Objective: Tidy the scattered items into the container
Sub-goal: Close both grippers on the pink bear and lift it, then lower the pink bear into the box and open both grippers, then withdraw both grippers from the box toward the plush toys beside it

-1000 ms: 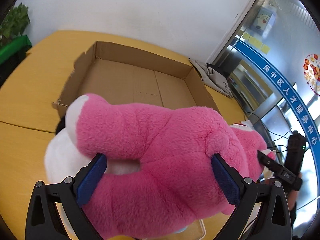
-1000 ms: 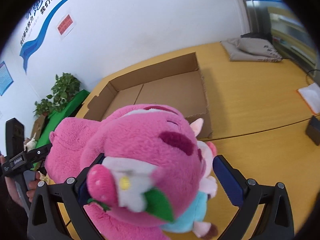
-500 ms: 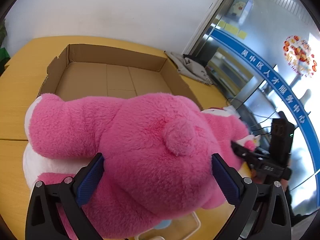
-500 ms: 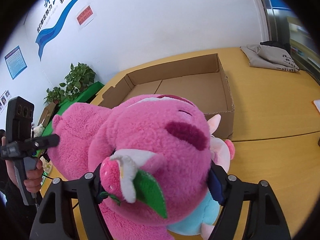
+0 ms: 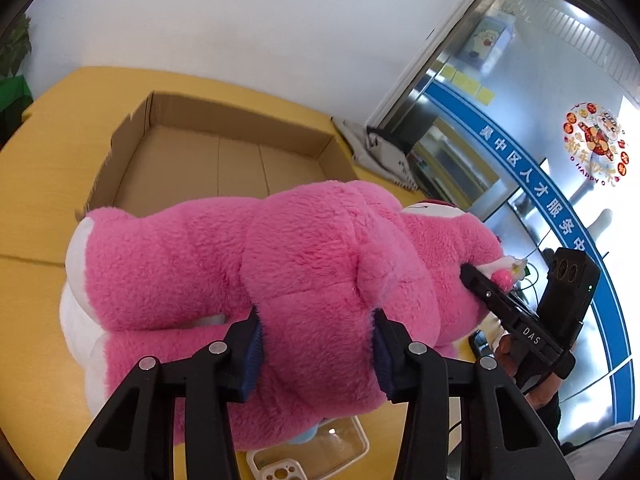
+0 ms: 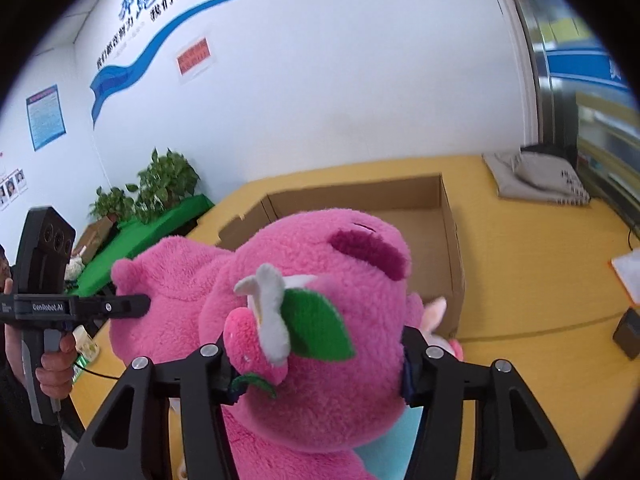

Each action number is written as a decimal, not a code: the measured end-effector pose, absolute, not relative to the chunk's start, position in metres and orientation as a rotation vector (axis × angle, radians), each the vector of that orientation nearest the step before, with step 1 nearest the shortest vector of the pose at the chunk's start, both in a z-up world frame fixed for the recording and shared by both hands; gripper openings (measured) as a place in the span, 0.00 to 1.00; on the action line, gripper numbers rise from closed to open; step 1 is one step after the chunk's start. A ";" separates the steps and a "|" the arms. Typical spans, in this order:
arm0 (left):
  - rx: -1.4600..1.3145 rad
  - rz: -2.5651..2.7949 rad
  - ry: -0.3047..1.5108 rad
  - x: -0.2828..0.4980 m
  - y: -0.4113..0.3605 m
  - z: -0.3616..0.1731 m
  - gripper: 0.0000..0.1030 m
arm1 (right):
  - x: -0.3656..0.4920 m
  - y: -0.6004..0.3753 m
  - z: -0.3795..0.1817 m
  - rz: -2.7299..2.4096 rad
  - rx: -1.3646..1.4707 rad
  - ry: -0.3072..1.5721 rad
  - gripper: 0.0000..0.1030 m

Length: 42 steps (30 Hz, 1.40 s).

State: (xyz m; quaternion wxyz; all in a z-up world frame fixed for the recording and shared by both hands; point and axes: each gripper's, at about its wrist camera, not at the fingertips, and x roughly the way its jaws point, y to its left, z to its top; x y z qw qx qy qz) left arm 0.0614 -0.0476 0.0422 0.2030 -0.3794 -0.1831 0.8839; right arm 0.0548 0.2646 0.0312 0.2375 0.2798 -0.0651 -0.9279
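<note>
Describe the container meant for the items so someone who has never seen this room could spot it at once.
On the yellow table by the white wall lies a wide, shallow cardboard box, open-topped and holding nothing visible, just beyond the pink plush bear that both tongs are squeezing. Unlike the folded grey cloth bag near the glass door, it is brown, rigid and low-walled, with one torn edge.

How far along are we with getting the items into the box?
Nothing looks done: the cardboard box shows a bare floor. In hand: the pink plush bear, squeezed by the left tool at its body and the right tool at its head, in front of the box. Left: placing it, then a small plush behind the bear's head and the clear phone case.
</note>
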 end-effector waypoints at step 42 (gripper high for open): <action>-0.988 2.877 -0.145 -0.015 -0.062 0.062 1.00 | -0.097 0.267 0.022 -2.767 1.043 -0.157 0.83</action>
